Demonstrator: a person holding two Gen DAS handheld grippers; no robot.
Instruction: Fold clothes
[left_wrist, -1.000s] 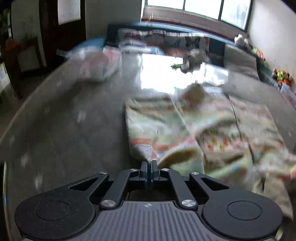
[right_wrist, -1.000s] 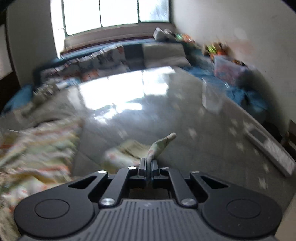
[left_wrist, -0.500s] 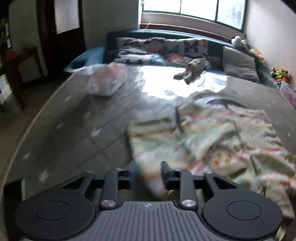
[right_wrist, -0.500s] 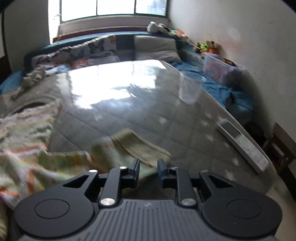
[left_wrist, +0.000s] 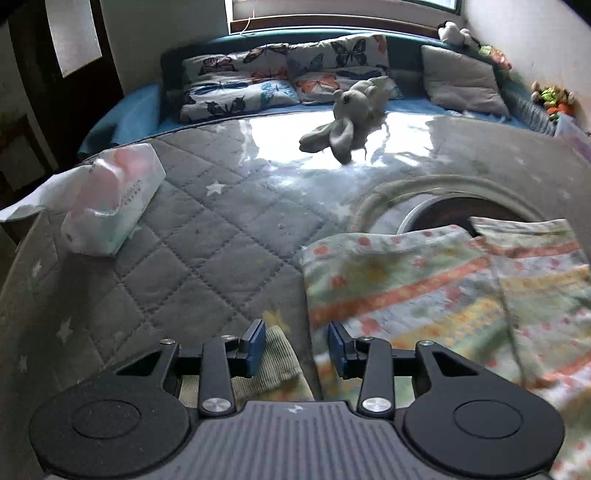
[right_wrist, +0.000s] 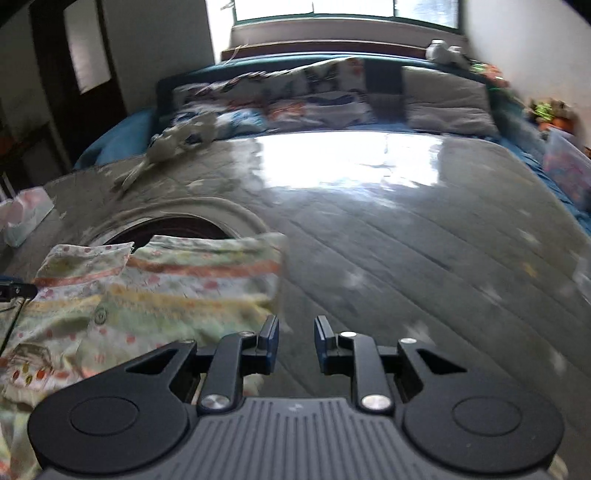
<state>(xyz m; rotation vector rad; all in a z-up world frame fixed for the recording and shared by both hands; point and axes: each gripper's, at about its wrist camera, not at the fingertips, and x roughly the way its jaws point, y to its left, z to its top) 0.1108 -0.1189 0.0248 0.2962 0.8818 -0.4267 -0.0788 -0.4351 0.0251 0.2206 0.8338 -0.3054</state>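
A pale green garment (left_wrist: 436, 291) with orange stripes and small prints lies spread on the grey quilted mat (left_wrist: 207, 258). In the left wrist view it fills the right half, and a ribbed cuff (left_wrist: 277, 363) lies under my left gripper (left_wrist: 296, 343), which is open and holds nothing. In the right wrist view the garment (right_wrist: 155, 291) lies at the left. My right gripper (right_wrist: 295, 338) is open and empty, just past the garment's right edge, over bare mat.
A pack of tissues (left_wrist: 114, 206) lies at the left of the mat. A grey plush rabbit (left_wrist: 351, 110) lies near the butterfly pillows (left_wrist: 266, 81) at the far end. A round hole in the mat (right_wrist: 173, 227) sits beyond the garment. Toys line the right wall.
Both grippers were shut on garment ends a second ago. Both have opened and let go, and the garment now lies flat on the mat. Both cameras have swung toward the pillows.
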